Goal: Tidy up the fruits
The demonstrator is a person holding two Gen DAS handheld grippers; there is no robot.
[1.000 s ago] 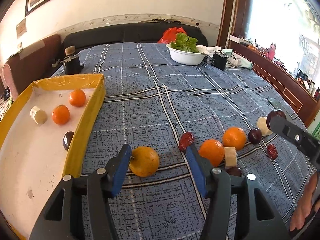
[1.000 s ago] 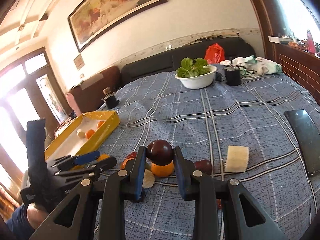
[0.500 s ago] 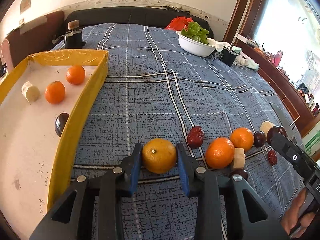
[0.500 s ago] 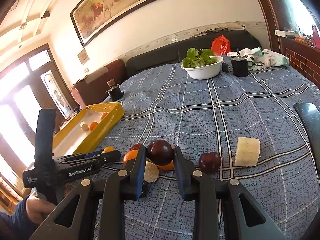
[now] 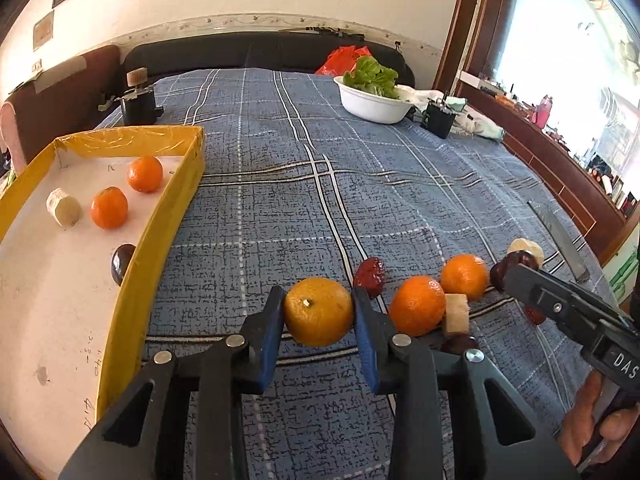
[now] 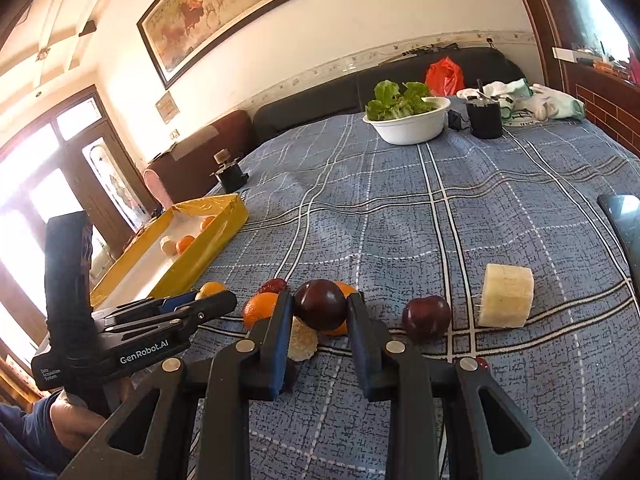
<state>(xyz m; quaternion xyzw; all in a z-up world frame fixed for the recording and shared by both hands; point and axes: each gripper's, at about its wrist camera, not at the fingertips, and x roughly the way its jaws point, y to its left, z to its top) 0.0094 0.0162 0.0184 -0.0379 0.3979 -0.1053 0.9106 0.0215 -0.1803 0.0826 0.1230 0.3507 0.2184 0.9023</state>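
Note:
My left gripper [image 5: 318, 312] is shut on a yellow-orange mandarin [image 5: 318, 311], its blue pads pressing both sides. A dark plum [image 6: 320, 304] is clamped in my right gripper [image 6: 320, 306], held just above the blue checked cloth. Beside the held mandarin lie a red date [image 5: 370, 274], two oranges [image 5: 418, 305] [image 5: 464, 277] and a banana piece [image 5: 456, 314]. The yellow tray [image 5: 160, 224] at the left holds two oranges [image 5: 109, 207], a banana piece [image 5: 63, 207] and a dark plum [image 5: 122, 262]. In the right wrist view a second plum [image 6: 426, 317] and a banana chunk [image 6: 506, 295] lie to the right.
A white bowl of lettuce [image 5: 376, 98] and a black cup [image 5: 438, 117] stand at the far side. A small black device [image 5: 138, 102] sits behind the tray. A dark flat object [image 6: 624, 220] lies at the cloth's right edge. A hand [image 6: 76, 424] holds the left gripper.
My left gripper went from open around the mandarin to shut on it. The right gripper kept its hold on the plum and barely shifted.

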